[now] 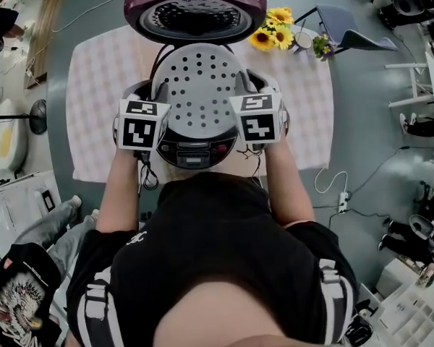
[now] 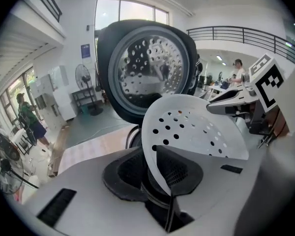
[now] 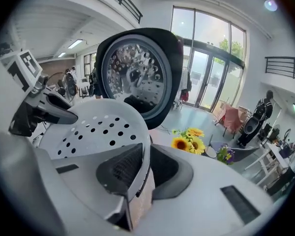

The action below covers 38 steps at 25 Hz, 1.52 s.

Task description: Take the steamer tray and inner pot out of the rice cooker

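The white perforated steamer tray [image 1: 197,85] hangs just above the open rice cooker [image 1: 195,152], held at both sides. My left gripper [image 1: 153,105] is shut on the tray's left rim [image 2: 148,154]; its black pads pinch the thin wall. My right gripper [image 1: 247,101] is shut on the tray's right rim [image 3: 143,168] the same way. The tray [image 2: 194,127] fills the middle of the left gripper view and the tray [image 3: 91,129] sits left of centre in the right gripper view. The cooker's lid [image 1: 195,9] stands raised behind. The tray hides the inner pot.
The cooker stands on a pale checked cloth [image 1: 98,78] over a grey table. Sunflowers [image 1: 273,31] and a small cup [image 1: 302,40] sit at the back right. A cable [image 1: 333,186] and chairs lie on the floor to the right.
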{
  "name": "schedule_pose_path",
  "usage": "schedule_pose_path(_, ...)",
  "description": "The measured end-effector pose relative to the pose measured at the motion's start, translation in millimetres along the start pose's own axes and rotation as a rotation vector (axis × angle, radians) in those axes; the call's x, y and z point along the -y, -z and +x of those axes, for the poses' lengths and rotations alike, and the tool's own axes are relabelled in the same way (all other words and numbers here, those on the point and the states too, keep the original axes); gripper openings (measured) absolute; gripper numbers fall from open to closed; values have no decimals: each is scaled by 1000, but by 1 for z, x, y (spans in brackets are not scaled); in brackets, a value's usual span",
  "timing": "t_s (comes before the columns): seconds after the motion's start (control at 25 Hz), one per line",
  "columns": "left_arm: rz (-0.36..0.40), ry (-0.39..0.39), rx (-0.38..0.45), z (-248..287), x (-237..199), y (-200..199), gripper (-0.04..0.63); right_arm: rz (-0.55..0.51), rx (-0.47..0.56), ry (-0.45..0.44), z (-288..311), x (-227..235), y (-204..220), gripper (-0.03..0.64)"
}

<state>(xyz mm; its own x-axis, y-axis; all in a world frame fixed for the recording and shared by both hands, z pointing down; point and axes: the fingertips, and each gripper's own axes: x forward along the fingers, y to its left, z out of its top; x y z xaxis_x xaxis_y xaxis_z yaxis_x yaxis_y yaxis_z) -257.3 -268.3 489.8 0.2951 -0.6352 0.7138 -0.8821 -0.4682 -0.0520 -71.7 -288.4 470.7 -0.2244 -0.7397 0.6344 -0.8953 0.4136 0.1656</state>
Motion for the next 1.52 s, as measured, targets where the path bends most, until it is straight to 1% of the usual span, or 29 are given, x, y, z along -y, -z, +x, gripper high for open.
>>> schedule_pose_path(0.24, 14, 4, 85, -21, 32, -29, 60, 19, 57, 45, -36, 28, 0, 49)
schedule_pose_path(0.4, 28, 18, 130, -25, 67, -51, 55, 35, 88, 71, -62, 59, 12, 49)
schedule_pose_path(0.56, -7, 20, 171, -20, 104, -73, 43, 35, 110, 62, -83, 94, 30, 49)
schedule_pose_path(0.68, -33, 27, 192, -15, 141, -87, 37, 27, 123, 63, -99, 126, 45, 49)
schedule_pose_path(0.88, -48, 42, 190, 3, 205, -109, 37, 88, 111, 27, -116, 188, 77, 49)
schedule_pose_path(1.12, -50, 67, 171, 43, 275, -131, 37, 179, 68, 13, -118, 260, 123, 44)
schedule_pose_path(1.36, -97, 121, 146, 92, 312, -145, 37, 341, 31, -13, -95, 311, 162, 37)
schedule_pose_path(1.52, -113, 156, 111, 131, 330, -148, 37, 401, -16, -32, -77, 337, 187, 35)
